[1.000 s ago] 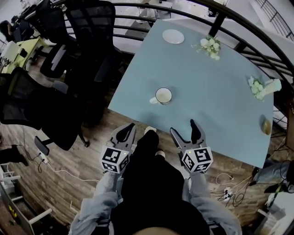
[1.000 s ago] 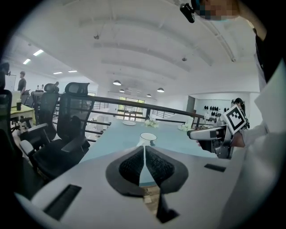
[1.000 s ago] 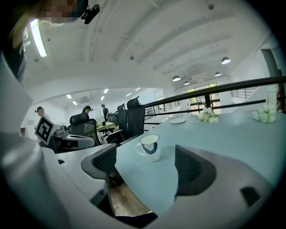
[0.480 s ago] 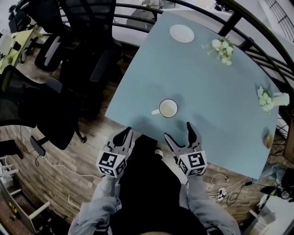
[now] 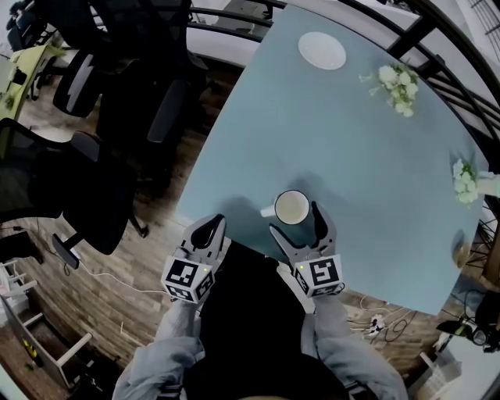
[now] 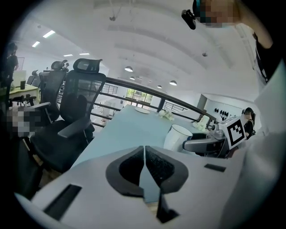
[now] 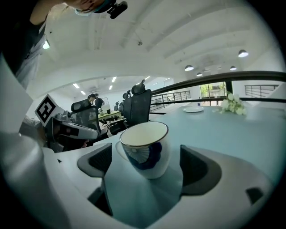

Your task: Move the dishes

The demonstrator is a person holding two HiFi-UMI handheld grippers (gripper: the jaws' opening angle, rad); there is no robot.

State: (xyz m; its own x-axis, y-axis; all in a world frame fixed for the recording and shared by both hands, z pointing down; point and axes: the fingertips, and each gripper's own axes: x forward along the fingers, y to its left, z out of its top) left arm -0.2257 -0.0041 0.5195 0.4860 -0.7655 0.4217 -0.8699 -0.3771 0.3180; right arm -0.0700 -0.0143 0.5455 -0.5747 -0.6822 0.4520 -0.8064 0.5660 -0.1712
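Head view, looking steeply down
- Table (image 5: 375, 141): pale blue top, dark railing (image 5: 226, 19) behind its far side, wood floor (image 5: 94, 312) below its near edge
- Cup (image 5: 292, 208): white, upright on the table close to the near edge, handle turned to the left
- Right gripper (image 5: 294, 219): jaws spread wide, one to each side of the cup
- Left gripper (image 5: 211, 225): at the near edge of the table, just left of the cup and apart from it
- Plate (image 5: 322, 50): white, at the far end of the table, well apart from the cup
- Flowers (image 5: 397, 82): white bunch right of the plate; a second bunch (image 5: 466, 178) at the right edge
- Chairs (image 5: 101, 86): black office chairs left of the table

Left gripper view
- Left gripper (image 6: 144, 163): jaws closed, pads meeting edge to edge
- Cup (image 6: 177, 136) ahead to the right, right gripper (image 6: 210, 143) beside it, chair (image 6: 76, 112) to the left

Right gripper view
- Right gripper (image 7: 145, 165): jaws have just been opening; the cup (image 7: 145, 150) stands between them with a gap at each pad, so neither presses on it
- Cup: dark line round the rim, blue pattern on its side, base on the table
- Plate (image 7: 193, 109) and flowers (image 7: 232, 105) far off across the table; left gripper (image 7: 67, 127) at left
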